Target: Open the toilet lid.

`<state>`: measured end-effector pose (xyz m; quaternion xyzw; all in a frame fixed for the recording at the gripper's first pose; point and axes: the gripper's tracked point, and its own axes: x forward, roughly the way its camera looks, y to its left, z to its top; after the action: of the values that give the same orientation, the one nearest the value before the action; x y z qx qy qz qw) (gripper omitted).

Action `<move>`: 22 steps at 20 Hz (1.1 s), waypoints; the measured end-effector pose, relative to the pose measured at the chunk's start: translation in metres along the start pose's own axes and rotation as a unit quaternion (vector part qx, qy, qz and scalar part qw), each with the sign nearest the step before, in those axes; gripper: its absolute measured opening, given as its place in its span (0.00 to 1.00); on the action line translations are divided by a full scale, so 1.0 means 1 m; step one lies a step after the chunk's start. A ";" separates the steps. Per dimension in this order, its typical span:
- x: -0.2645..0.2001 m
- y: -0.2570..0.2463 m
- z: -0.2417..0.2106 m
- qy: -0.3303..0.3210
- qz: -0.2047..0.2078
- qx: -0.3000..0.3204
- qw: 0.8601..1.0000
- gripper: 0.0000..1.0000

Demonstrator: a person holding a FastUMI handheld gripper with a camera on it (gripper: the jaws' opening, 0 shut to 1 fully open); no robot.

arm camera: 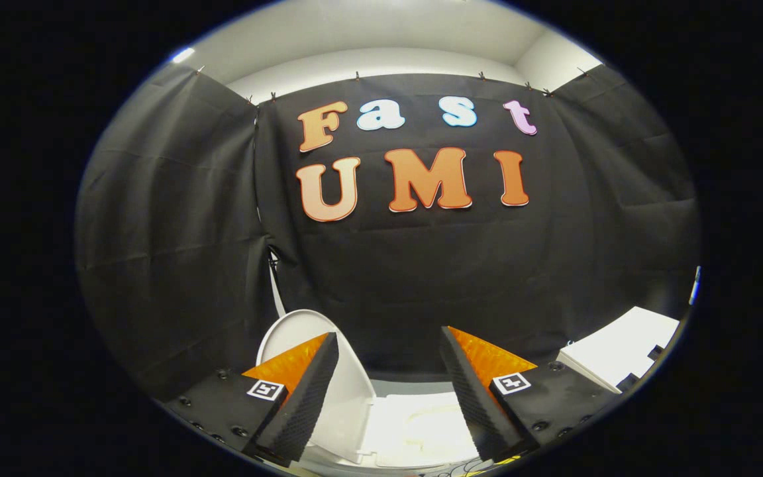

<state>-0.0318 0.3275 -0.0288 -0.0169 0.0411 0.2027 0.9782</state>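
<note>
Open claw [388, 371] hangs empty; its finger hides part of raised toilet lid [292, 331].

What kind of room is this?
Likely a mock bathroom in a test booth: a white plastic toilet lid stands raised beyond the open tool, over a white toilet bowl, with black cloth walls behind.

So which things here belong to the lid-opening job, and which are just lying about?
Job:
- white plastic toilet lid, raised upright behind the left finger
- white toilet bowl, showing between the fingers
- gripper, fingers apart, holding nothing

Lying about:
- white flat box, beyond the right finger
</note>
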 end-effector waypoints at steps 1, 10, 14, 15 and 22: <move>0.000 -0.008 0.003 -0.002 -0.003 -0.004 1.000 0.96; -0.004 -0.078 0.012 -0.009 -0.040 0.003 0.999 0.99; -0.007 -0.106 0.016 -0.015 -0.060 0.008 0.998 0.98; -0.008 -0.108 0.016 -0.015 -0.061 0.009 0.998 0.98; -0.015 -0.132 0.016 -0.018 -0.084 0.001 0.996 0.98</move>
<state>0.0079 0.2014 -0.0092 -0.0157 0.0219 0.1200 0.9924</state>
